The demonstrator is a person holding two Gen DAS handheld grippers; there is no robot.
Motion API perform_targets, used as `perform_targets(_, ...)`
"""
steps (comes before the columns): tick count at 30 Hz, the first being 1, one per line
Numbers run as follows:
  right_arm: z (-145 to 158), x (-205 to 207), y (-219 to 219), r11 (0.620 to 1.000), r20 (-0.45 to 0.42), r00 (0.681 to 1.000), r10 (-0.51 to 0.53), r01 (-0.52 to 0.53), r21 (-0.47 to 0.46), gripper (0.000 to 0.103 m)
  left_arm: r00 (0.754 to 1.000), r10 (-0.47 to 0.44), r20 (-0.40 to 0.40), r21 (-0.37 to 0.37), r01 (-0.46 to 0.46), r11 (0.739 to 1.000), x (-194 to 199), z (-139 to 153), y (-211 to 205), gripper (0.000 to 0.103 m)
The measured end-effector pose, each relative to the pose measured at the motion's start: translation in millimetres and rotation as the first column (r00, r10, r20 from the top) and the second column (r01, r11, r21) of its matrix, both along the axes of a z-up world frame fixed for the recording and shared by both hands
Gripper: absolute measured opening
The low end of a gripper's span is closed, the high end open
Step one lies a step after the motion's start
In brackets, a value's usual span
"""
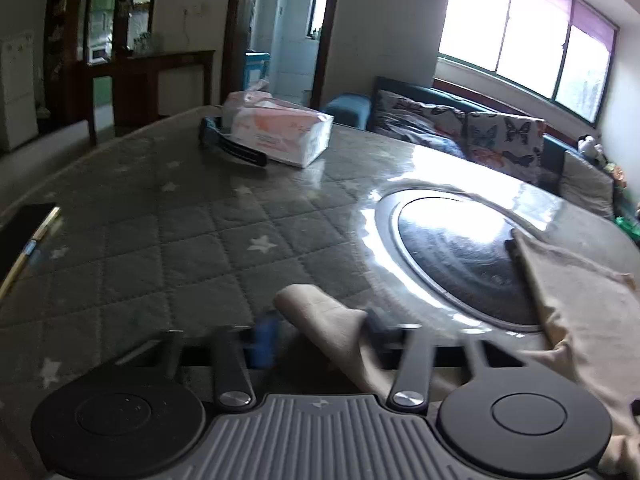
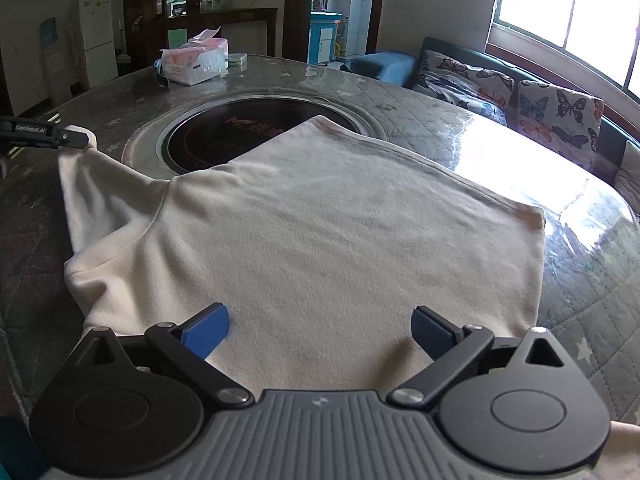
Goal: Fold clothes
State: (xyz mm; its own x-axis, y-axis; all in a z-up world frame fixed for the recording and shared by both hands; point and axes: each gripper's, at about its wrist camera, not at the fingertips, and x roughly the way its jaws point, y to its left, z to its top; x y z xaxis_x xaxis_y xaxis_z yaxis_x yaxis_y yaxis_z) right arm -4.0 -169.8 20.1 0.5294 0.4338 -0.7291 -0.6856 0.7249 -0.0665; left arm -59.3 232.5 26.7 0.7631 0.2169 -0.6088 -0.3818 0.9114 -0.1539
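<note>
Cream shirt [image 2: 320,216]: flat on the quilted table [image 2: 580,300], body running from 6 toward 12 o'clock, far hem over the round hob [image 2: 208,136].
Sleeve [image 2: 104,196]: stretched out to 10 o'clock, its tip pinched in the left gripper [image 2: 86,136], jaws narrowed onto the cloth.
Right gripper [image 2: 320,330]: jaws spread wide, holding nothing, above the near edge at 6 o'clock.
Judgement: the left hand does the sleeve fold, toward 3 o'clock.

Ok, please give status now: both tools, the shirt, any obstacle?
Left tool shut on sleeve tip, lifting it. Right tool open over cream fleece shirt, which lies flat on table. Pink tissue pack far off, no obstacle.
</note>
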Motion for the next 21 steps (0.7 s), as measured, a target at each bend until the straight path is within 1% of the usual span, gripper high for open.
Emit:
perform_targets(1,0.0,0.1,0.0,1.000,0.001,1.000,0.001,-0.001,-0.001,0.099,1.000,-0.005,0.009,-0.003,0.005,1.000,1.5,3.0,-0.7,0.020)
perform_targets(2,0.0,0.2,0.0,1.000,0.001,1.000,0.001,-0.001,-0.001,0.099,1.000,-0.013,0.021,-0.002,0.013,1.000,3.4,7.1,-1.8,0.013)
perform_targets(3,0.0,0.3,0.0,1.000,0.002,1.000,0.002,-0.002,-0.002,0.099,0.999,-0.021,0.032,-0.001,0.021,1.000,5.2,11.1,-2.8,0.012)
perform_targets(5,0.2,0.3,0.3,1.000,0.004,1.000,0.002,-0.002,-0.004,0.099,0.995,-0.048,0.087,0.020,0.047,0.999,7.7,25.1,-7.2,0.008)
perform_targets(8,0.1,-0.1,0.1,1.000,0.005,1.000,-0.001,0.001,-0.003,0.099,0.972,-0.098,0.214,0.027,0.094,0.995,2.0,48.8,-11.4,0.008)
perform_targets(9,0.0,-0.2,-0.2,1.000,0.005,1.000,-0.003,0.003,-0.002,0.099,0.965,-0.102,0.241,0.035,0.097,0.995,-0.2,53.0,-10.8,0.008)
perform_targets(10,0.0,-0.1,-0.4,1.000,0.004,1.000,-0.004,0.004,0.000,0.099,0.967,-0.095,0.238,0.049,0.086,0.995,-2.6,52.6,-10.1,0.008)
perform_targets(12,-0.1,0.0,-0.6,1.000,0.004,1.000,-0.003,0.003,0.001,0.099,0.978,-0.065,0.200,0.079,0.050,0.996,-6.5,46.2,-7.9,0.008)
perform_targets(13,-0.2,0.0,-0.7,1.000,0.004,1.000,-0.003,0.003,0.002,0.099,0.986,-0.042,0.163,0.082,0.029,0.996,-7.8,38.7,-4.3,0.009)
perform_targets(14,-0.2,0.1,-0.8,1.000,0.005,1.000,-0.002,0.002,0.002,0.099,0.993,-0.012,0.115,0.083,0.002,0.997,-8.4,28.2,0.5,0.013)
perform_targets(15,0.0,0.3,-0.6,1.000,0.006,1.000,0.001,-0.001,0.000,0.099,0.997,0.021,0.070,0.089,-0.027,0.996,-8.8,18.0,4.9,0.013)
perform_targets(16,0.2,0.4,-0.3,1.000,0.007,1.000,0.003,-0.003,-0.002,0.099,0.998,0.052,0.035,0.102,-0.055,0.993,-9.2,9.3,9.2,0.014)
perform_targets(17,0.4,0.6,0.1,1.000,0.007,1.000,0.006,-0.006,-0.005,0.099,0.997,0.080,0.006,0.106,-0.080,0.991,-9.8,3.5,13.6,0.017)
perform_targets(18,0.6,0.8,0.4,1.000,0.008,1.000,0.009,-0.009,-0.007,0.099,0.994,0.107,-0.024,0.101,-0.104,0.989,-10.3,-1.3,18.2,0.018)
perform_targets(19,0.6,0.7,0.8,1.000,0.009,1.000,0.009,-0.009,-0.009,0.099,0.992,0.120,-0.042,0.087,-0.117,0.989,-11.2,-3.7,20.8,0.018)
perform_targets(21,0.7,0.4,1.5,1.000,0.011,1.000,0.009,-0.009,-0.012,0.099,0.994,0.101,-0.027,0.085,-0.099,0.992,-13.3,0.6,15.1,0.018)
